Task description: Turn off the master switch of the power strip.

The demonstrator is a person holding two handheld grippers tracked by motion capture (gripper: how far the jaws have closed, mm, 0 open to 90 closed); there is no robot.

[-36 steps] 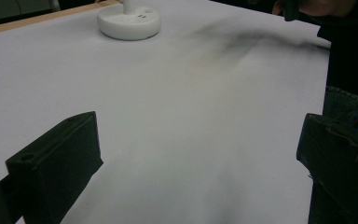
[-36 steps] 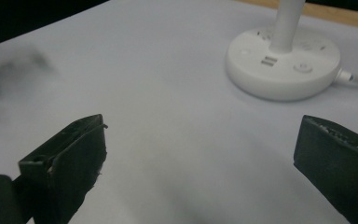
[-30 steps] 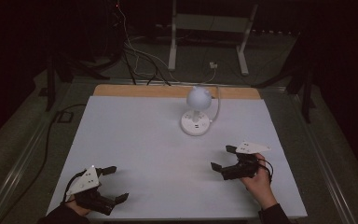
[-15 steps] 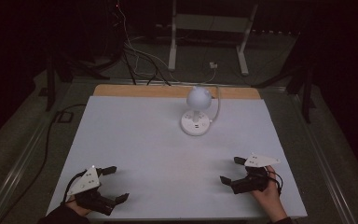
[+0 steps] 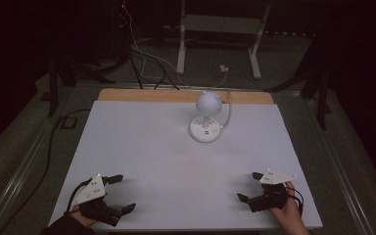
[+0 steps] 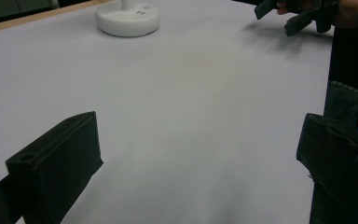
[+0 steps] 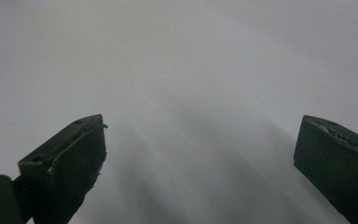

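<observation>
Lamp (image 5: 206,116) untouched: we hold left tongs (image 5: 119,194) and right tongs (image 5: 250,186) spread wide and empty, low over the near counter (image 5: 152,147) edge, probably parked. It stands well ahead of both tongs, between them, nearer the far edge.

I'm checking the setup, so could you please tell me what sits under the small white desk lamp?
The small white desk lamp stands on the white table sheet. The patch beneath its round base is covered.

Left tool (image 5: 123,193) low at the near left, jaws spread wide with nothing between them, held in the left hand (image 5: 81,215), right tool (image 5: 250,186) low at the near right, jaws likewise wide apart, gripped by the right hand (image 5: 289,211)
</observation>
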